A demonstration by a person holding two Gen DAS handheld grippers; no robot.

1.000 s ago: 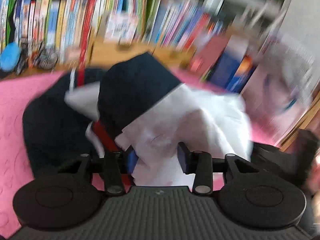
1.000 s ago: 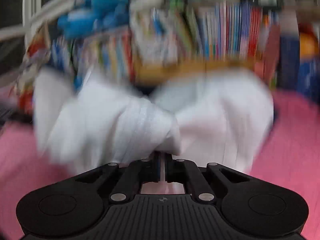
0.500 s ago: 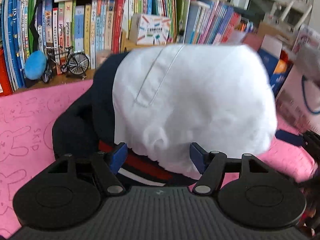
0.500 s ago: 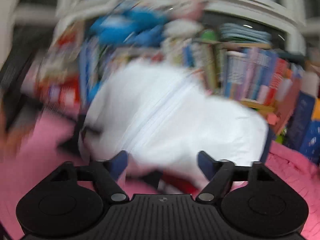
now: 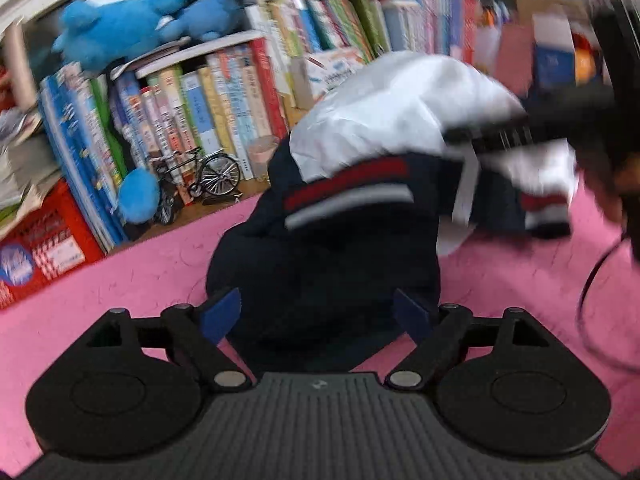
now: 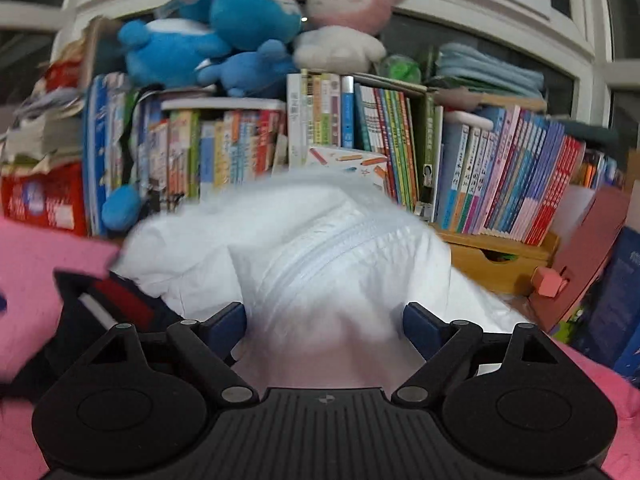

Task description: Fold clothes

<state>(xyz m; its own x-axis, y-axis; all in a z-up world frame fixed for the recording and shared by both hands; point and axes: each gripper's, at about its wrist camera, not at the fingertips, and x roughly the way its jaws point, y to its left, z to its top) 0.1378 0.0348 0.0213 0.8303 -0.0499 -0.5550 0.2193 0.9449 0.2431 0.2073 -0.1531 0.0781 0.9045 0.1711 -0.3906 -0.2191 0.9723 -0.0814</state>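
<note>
The jacket [image 5: 360, 208] sits bundled on the pink mat [image 5: 120, 276], right in front of the bookshelf [image 5: 224, 104]: navy body at the near side, a red and white stripe band across the middle, and the white panel humped up on top. It's a heap, not a flat packet. My read: one fold has gone over, white onto navy, but the edges aren't squared, a sleeve or flap trails off to the right, and the whole thing wants flattening and at least one more fold before it counts as done.

Both tools are off the cloth. The left tool [image 5: 318, 314] has just been spreading its jaws and now stands wide, the navy hem lying between the blue pads without being pinched. The right tool [image 6: 324, 326] is spread wide as well, white fabric bulging up between its pads, nothing clamped as far as I can see.

Now, the two views split the job. The left wrist camera gives the navy side, the stripe band, the trailing end at the right, and a blurred dark shape over there that I take for the other tool and the person's hand, too smeared to be sure. The right wrist camera shows what that one misses: the white panel close up with its zip line [image 6: 320, 252] running diagonally, only a sliver of navy and red at the left, and, above the books, the blue plush toys [image 6: 216, 44] and a pink-and-white plush [image 6: 348, 16].
</note>
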